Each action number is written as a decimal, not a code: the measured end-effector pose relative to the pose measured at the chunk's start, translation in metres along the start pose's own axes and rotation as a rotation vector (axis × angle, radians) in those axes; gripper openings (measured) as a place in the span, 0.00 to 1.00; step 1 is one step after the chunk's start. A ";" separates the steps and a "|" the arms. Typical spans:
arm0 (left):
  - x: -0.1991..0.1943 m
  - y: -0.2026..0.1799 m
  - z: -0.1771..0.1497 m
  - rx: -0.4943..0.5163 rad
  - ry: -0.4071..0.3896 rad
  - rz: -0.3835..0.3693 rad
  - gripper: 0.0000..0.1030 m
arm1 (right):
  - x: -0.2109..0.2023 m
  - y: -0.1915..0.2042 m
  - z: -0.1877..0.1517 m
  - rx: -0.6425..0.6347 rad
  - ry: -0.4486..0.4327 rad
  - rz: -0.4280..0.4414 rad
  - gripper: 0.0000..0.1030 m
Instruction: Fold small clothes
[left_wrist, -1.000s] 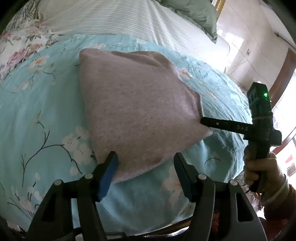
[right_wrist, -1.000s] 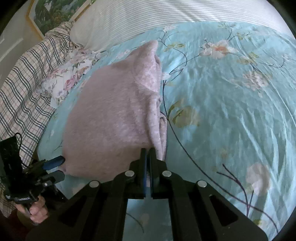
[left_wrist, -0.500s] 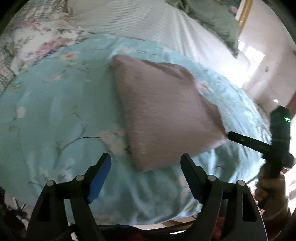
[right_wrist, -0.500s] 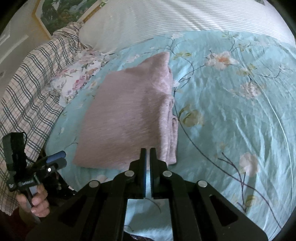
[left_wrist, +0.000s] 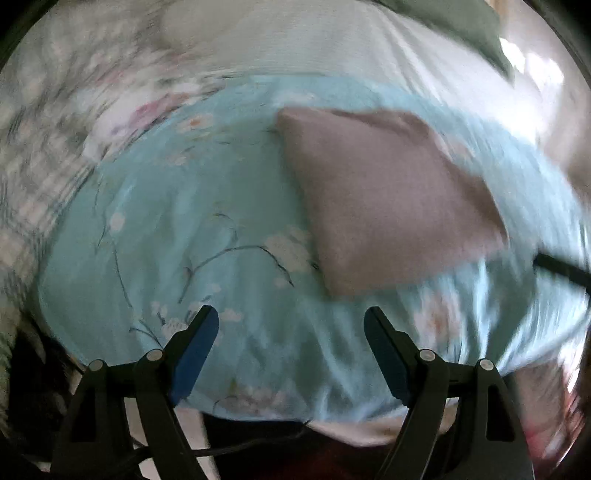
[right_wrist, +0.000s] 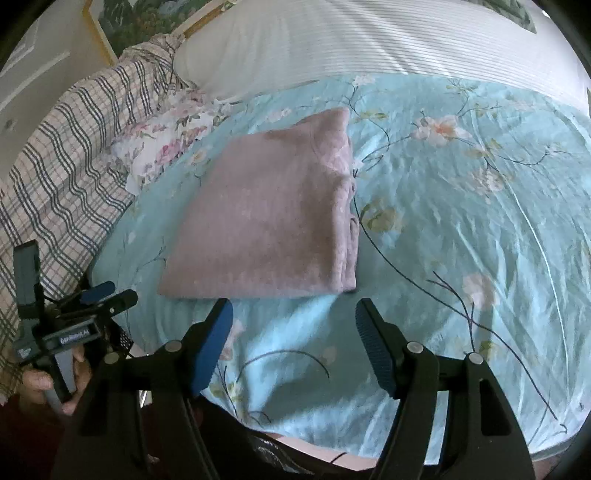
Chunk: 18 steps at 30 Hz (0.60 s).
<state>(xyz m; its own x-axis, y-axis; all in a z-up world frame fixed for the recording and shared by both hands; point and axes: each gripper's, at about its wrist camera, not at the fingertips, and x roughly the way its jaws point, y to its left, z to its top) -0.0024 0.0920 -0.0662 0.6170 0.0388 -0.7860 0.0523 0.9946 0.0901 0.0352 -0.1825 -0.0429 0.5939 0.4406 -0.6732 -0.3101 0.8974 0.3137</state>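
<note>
A mauve-pink garment lies folded flat on the light blue floral bedspread, its stacked edges on the right side. In the blurred left wrist view the garment lies to the upper right. My right gripper is open and empty, just short of the garment's near edge. My left gripper is open and empty, drawn back over the bedspread near the bed's front edge. The left gripper also shows at the lower left of the right wrist view.
A white striped pillow lies at the head of the bed. A plaid blanket and a floral cloth lie along the left. The bed's front edge is close below the grippers.
My right gripper has opened, let go of the garment and drawn back. My left gripper has pulled back and swung left, away from the garment. The garment now lies flat.
</note>
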 end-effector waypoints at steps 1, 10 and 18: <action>-0.005 -0.009 -0.003 0.054 -0.022 0.043 0.79 | -0.001 0.002 -0.001 -0.004 0.004 -0.003 0.69; -0.034 -0.010 0.008 0.100 -0.087 0.170 0.88 | -0.014 0.023 -0.002 -0.112 0.031 -0.001 0.91; -0.023 0.013 0.030 0.015 -0.055 0.152 0.88 | -0.016 0.032 0.008 -0.187 0.015 0.006 0.99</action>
<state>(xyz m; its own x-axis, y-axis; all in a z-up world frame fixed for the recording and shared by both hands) 0.0082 0.1016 -0.0288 0.6608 0.1832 -0.7278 -0.0334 0.9760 0.2153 0.0217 -0.1607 -0.0164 0.5810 0.4438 -0.6822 -0.4471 0.8745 0.1881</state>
